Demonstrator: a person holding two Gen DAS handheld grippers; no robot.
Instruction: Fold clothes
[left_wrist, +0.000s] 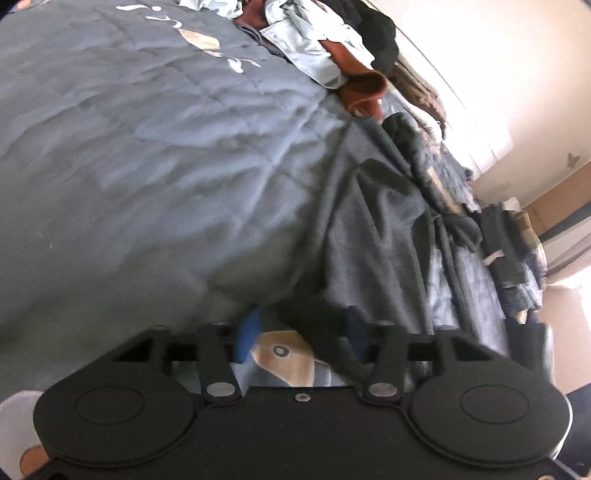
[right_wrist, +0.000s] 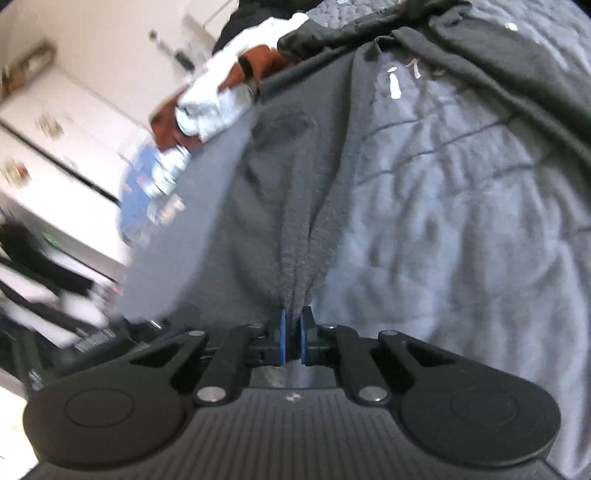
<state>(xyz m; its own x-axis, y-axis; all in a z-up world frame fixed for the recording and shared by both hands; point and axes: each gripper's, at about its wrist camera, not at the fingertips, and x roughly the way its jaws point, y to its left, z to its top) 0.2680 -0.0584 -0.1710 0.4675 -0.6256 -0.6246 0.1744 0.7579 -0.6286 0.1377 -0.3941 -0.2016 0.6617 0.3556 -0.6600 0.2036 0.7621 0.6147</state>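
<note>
A dark grey garment (left_wrist: 369, 229) lies crumpled on the grey-blue quilt (left_wrist: 147, 147) and runs down to my left gripper (left_wrist: 303, 325). Its blue pads (left_wrist: 249, 332) stand apart. A dark fold of the cloth sits between them near the right pad, with a gap at the left pad. In the right wrist view my right gripper (right_wrist: 293, 321) is shut on a bunched edge of the dark grey garment (right_wrist: 288, 184), which stretches away from the pads (right_wrist: 282, 339) in taut folds over the quilt (right_wrist: 461, 221).
A heap of light blue, rust and black clothes (left_wrist: 314, 48) lies at the far end of the bed. Dark folded items (left_wrist: 509, 251) sit along its right edge. In the right wrist view, white drawers (right_wrist: 55, 147) stand to the left, and a black garment (right_wrist: 480, 48) crosses the top.
</note>
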